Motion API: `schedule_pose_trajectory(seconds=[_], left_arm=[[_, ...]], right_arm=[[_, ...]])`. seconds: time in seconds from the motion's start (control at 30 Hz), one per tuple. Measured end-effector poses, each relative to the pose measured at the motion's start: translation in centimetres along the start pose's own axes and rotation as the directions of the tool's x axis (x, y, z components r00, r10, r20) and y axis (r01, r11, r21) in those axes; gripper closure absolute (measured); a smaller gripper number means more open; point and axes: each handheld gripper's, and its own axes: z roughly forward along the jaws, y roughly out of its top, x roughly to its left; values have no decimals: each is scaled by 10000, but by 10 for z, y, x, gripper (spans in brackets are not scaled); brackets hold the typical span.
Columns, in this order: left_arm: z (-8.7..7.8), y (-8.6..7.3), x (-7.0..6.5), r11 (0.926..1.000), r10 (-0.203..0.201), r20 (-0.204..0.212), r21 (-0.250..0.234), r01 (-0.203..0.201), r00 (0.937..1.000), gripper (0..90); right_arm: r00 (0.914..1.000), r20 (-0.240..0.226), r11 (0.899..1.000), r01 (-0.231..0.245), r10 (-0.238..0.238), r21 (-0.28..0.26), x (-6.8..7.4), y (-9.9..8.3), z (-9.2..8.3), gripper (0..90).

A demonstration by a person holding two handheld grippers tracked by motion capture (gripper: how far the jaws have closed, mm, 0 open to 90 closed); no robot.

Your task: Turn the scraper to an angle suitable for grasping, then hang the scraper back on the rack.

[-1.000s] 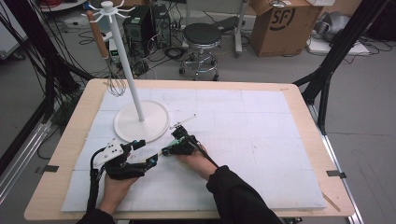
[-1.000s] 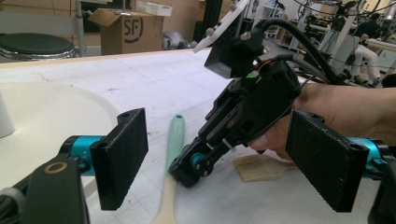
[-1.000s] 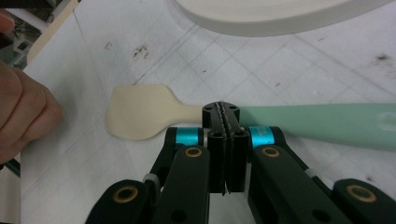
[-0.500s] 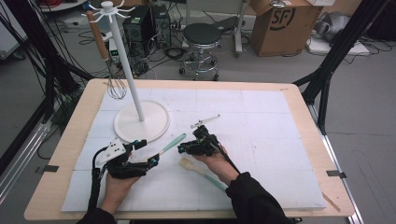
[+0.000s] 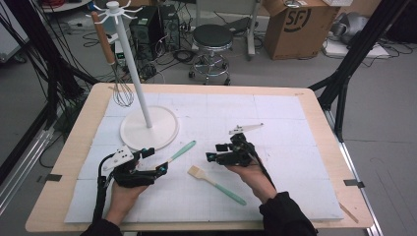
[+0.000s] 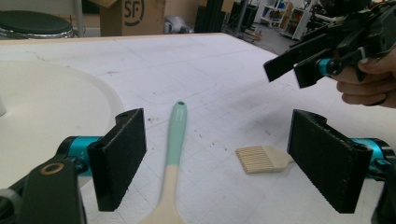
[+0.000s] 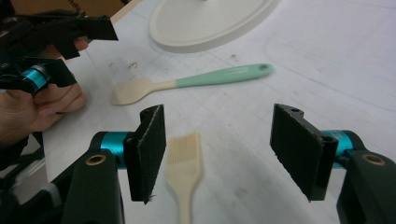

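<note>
With the pastry brush [image 5: 215, 182] lying free on the bench [image 5: 295, 147] under the right gripper [image 5: 220, 152], whose empty jaws have just been opening, the left gripper [image 5: 156, 161], jaws apart, looks set to clamp the spatula [image 5: 177, 152] next.

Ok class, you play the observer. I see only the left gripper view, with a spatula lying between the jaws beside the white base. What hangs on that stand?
Observer: A whisk with a wooden handle hangs from a hook at the top of the stand.
Operator: What colour is the brush handle?
Observer: The brush has a mint green handle, like the spatula.
Operator: Anything else on the table?
Observer: A small metal utensil lies farther back.
</note>
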Motion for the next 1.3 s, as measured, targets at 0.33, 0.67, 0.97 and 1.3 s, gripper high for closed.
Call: schedule_pose_trajectory(seconds=[0.33,0.67,0.97,1.3], left_arm=[[5,1,-1,10000,34,84,86,-35,10000,212],[14,5,5,9938,-201,-379,1082,241,9991,182],[30,18,13,9712,-526,75,2333,494,9986,240],[41,8,28,9336,-954,-83,3463,924,9954,419]], right_arm=[[9987,296,9943,-384,415,-991,-10,-14,-41,356],[9940,1045,9808,-126,335,-1946,-16,-33,-84,334],[9868,1292,9583,-580,975,-2799,-33,-55,-111,334],[9851,1228,9446,-753,1201,-3195,-37,-62,-118,347]])
